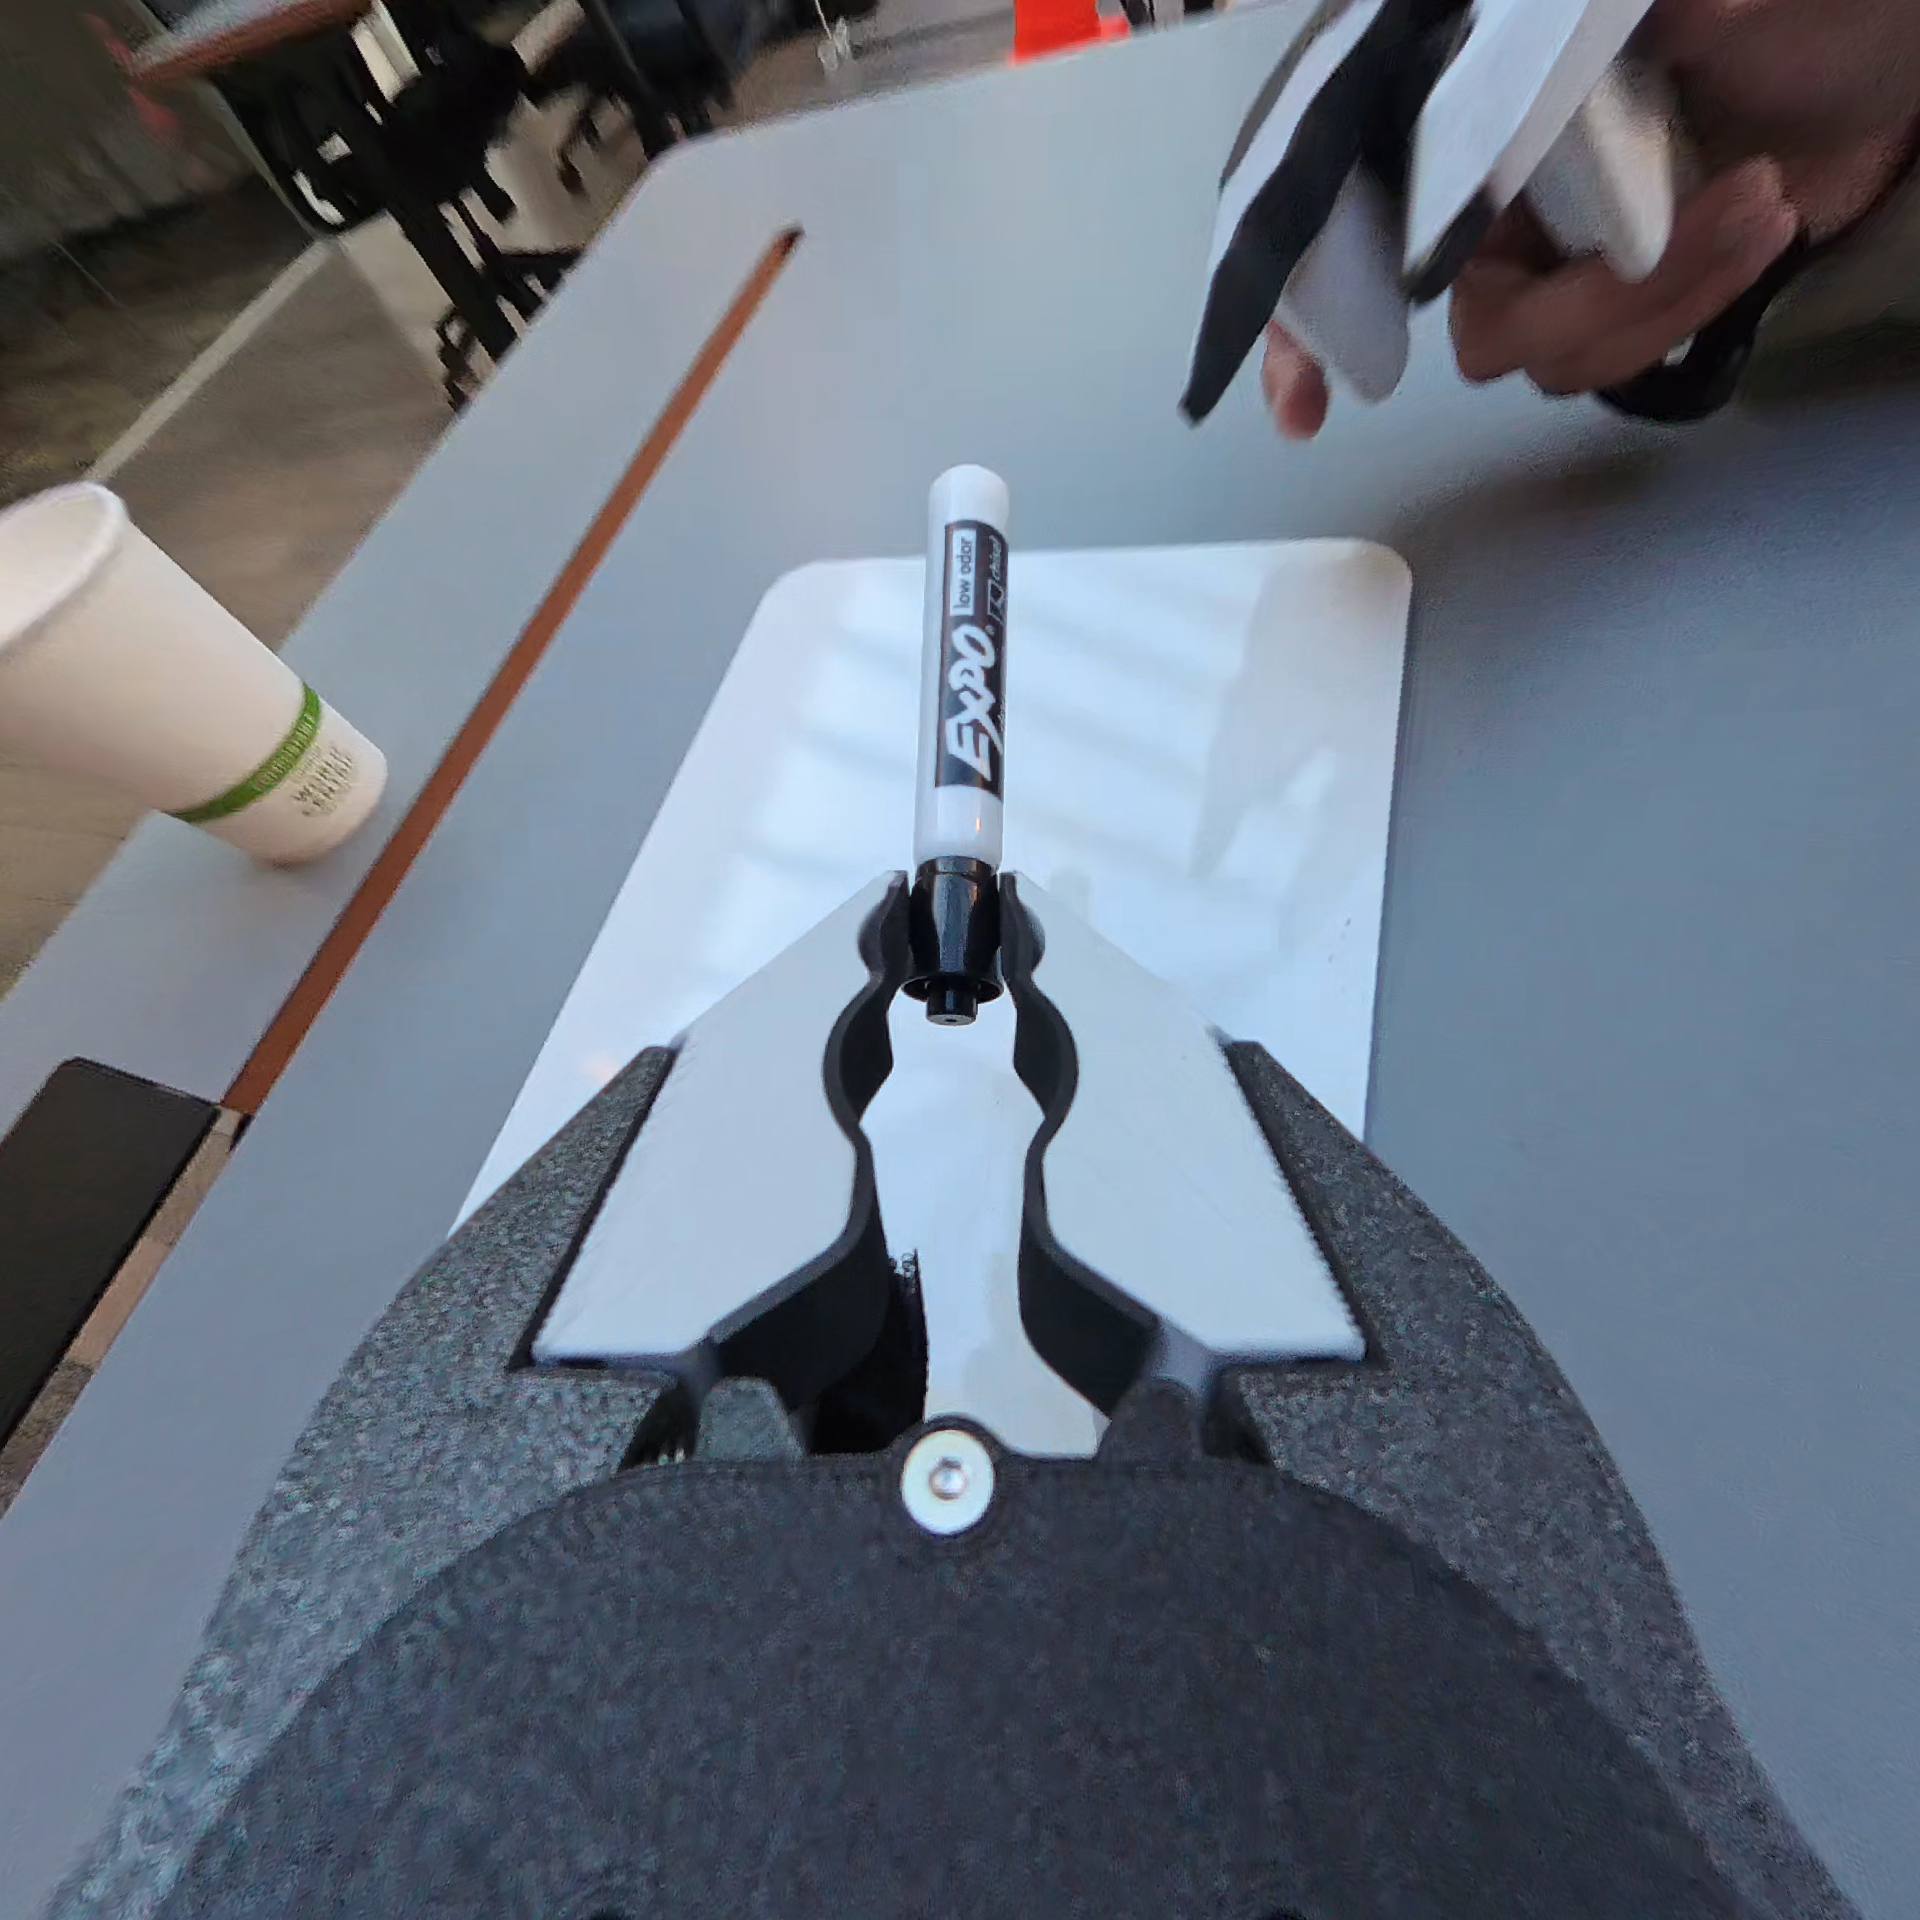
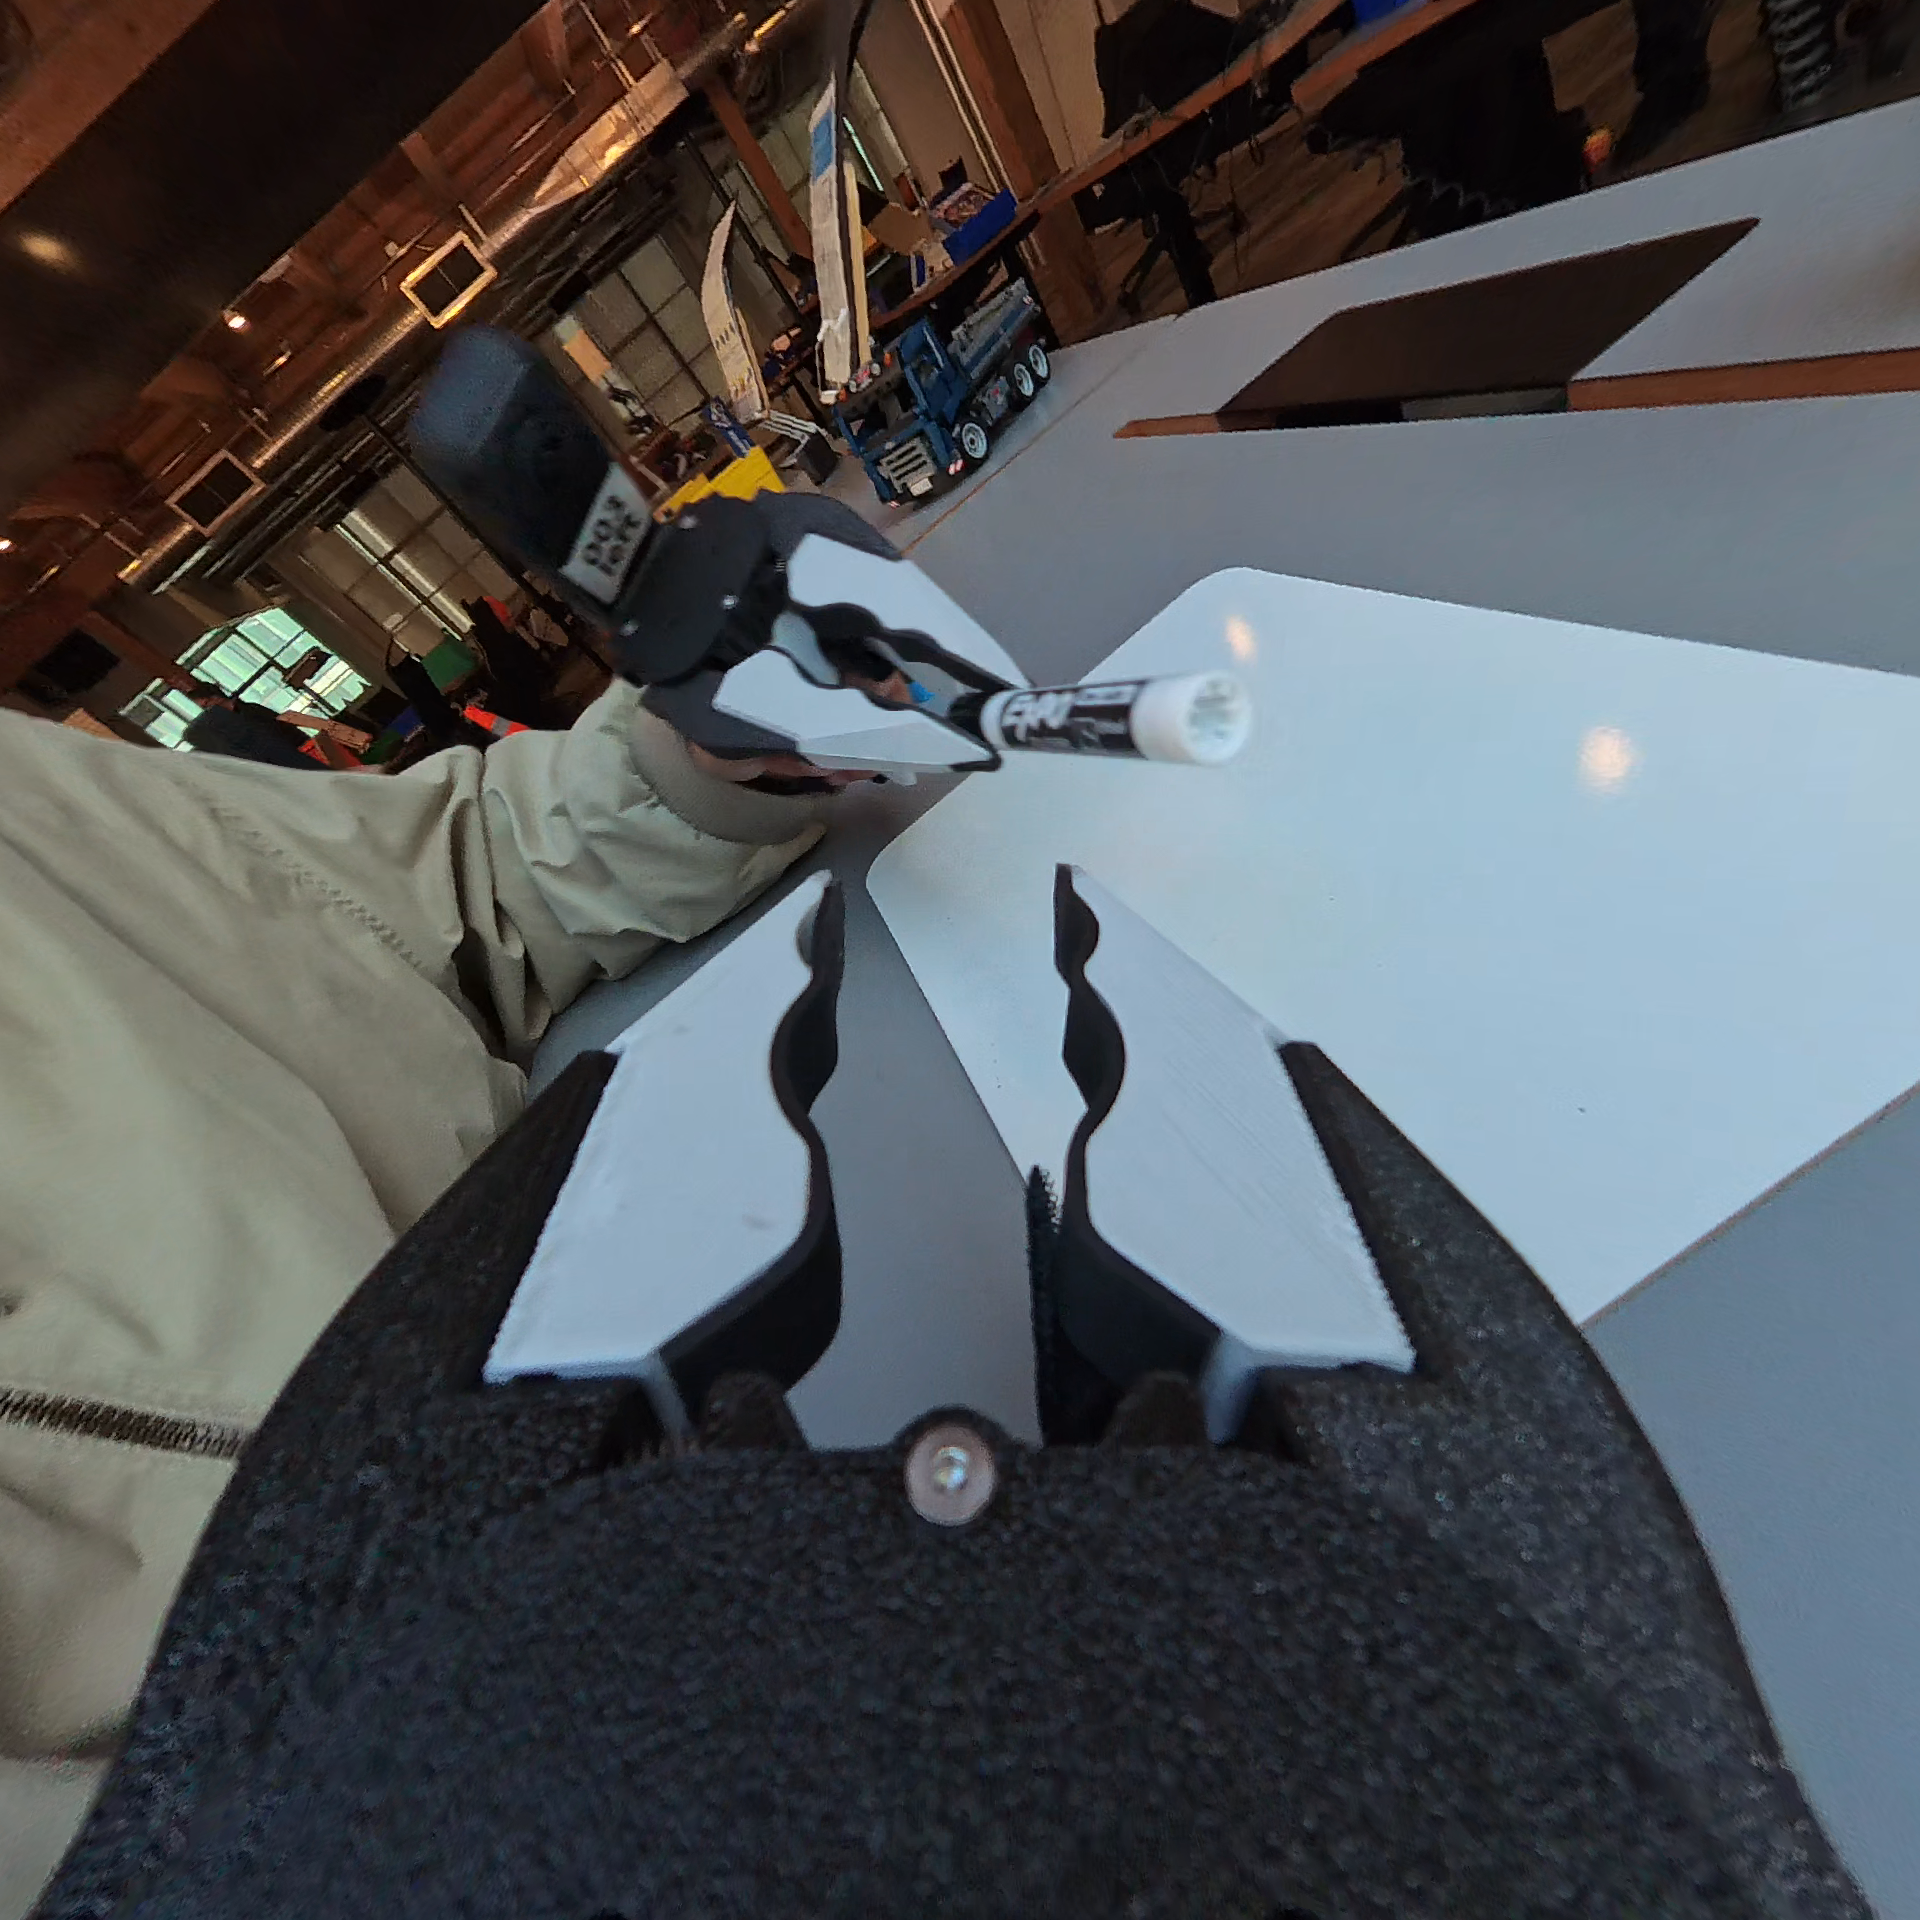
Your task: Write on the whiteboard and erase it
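Note:
My left gripper (image 1: 951, 894) is shut on the black tapered end of a white dry-erase marker (image 1: 961, 675). The marker's white barrel points away from me and hovers above a white board (image 1: 1195, 779) lying flat on the grey table (image 1: 1610, 935). In the right wrist view the left gripper (image 2: 951, 727) holds the marker (image 2: 1122, 717) above the board's (image 2: 1455, 935) near corner. My right gripper (image 2: 945, 894) is open and empty, low over that corner. In the left wrist view it is blurred, in a hand (image 1: 1662, 260) at the top right.
A white paper cup (image 1: 177, 675) with a green band stands at the left by a long brown slot (image 1: 520, 665) in the table. A dark flat object (image 1: 73, 1195) lies at the left edge. A beige sleeve (image 2: 312, 935) fills the left side. A blue toy truck (image 2: 945, 405) stands far off.

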